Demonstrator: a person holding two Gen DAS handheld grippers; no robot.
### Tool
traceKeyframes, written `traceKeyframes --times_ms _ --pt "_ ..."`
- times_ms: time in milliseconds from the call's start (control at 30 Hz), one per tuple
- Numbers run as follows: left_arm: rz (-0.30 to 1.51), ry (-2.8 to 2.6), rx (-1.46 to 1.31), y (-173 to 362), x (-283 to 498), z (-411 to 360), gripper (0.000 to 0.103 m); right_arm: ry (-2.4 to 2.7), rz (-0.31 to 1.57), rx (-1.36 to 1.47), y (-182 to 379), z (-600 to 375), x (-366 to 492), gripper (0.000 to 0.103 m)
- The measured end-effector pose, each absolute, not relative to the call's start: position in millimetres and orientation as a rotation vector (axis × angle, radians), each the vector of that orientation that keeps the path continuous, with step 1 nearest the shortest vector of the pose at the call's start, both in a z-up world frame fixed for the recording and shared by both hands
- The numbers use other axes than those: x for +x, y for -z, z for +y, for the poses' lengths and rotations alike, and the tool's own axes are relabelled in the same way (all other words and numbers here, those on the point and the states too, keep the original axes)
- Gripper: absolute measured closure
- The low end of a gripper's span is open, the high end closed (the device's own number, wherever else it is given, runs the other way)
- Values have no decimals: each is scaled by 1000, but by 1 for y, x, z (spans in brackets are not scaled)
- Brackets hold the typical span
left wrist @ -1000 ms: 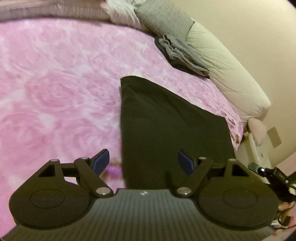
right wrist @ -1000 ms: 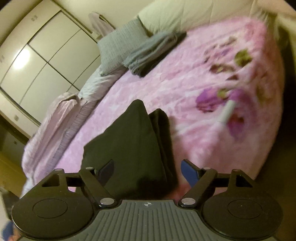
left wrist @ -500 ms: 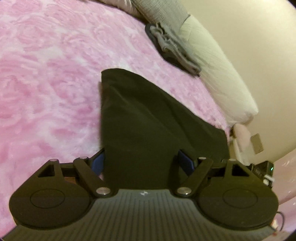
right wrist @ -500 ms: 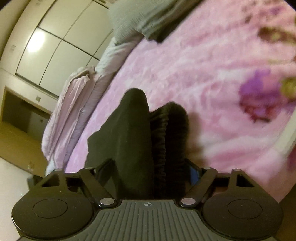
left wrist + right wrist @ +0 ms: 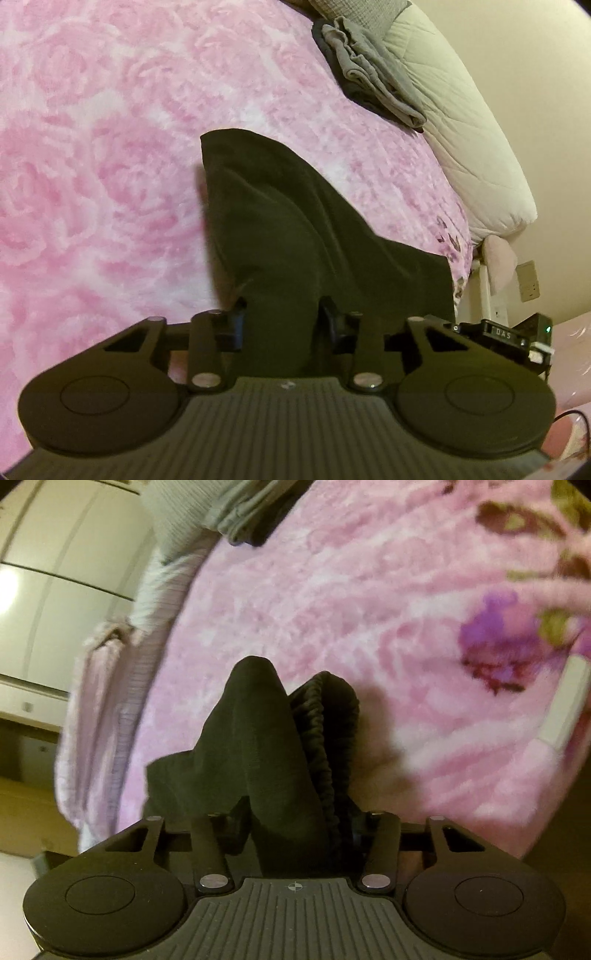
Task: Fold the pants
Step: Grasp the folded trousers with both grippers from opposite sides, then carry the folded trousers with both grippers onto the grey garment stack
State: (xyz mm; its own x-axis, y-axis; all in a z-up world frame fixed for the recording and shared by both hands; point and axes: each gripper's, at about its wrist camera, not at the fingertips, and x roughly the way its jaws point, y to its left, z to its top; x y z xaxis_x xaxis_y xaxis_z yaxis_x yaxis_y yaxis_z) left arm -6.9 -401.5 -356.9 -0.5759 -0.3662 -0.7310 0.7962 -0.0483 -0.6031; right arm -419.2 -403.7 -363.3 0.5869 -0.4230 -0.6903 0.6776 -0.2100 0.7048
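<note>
Dark folded pants lie on the pink rose-patterned blanket. My left gripper is shut on the near edge of the cloth, which bunches between its blue-padded fingers. In the right wrist view the pants rise in two humps, with the gathered elastic waistband on the right. My right gripper is shut on that end, with the fabric pinched between its fingers. The pads are mostly hidden by cloth.
A grey and dark stack of folded clothes sits at the far side beside a cream quilted pillow. The bed's right edge drops off near a wall outlet. White wardrobe doors and rumpled lilac bedding are to the left.
Both grippers moved forward onto the pants and went from open to shut, each pinching the near edge of the cloth, which now bunches up between the fingers.
</note>
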Motion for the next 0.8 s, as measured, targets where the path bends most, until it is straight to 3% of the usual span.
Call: traceKeyframes --times_ms 100,400,800 --pt "1414 1734 483 332 -12 -404 79 1046 270 1504 334 -409 -418 65" --pt "1349 1788 386 234 -48 -446 79 1045 247 1414 231 -469 -445 66" --pt "1244 1748 186 188 -184 -634 80 967 252 1261 166 -722 -548 65"
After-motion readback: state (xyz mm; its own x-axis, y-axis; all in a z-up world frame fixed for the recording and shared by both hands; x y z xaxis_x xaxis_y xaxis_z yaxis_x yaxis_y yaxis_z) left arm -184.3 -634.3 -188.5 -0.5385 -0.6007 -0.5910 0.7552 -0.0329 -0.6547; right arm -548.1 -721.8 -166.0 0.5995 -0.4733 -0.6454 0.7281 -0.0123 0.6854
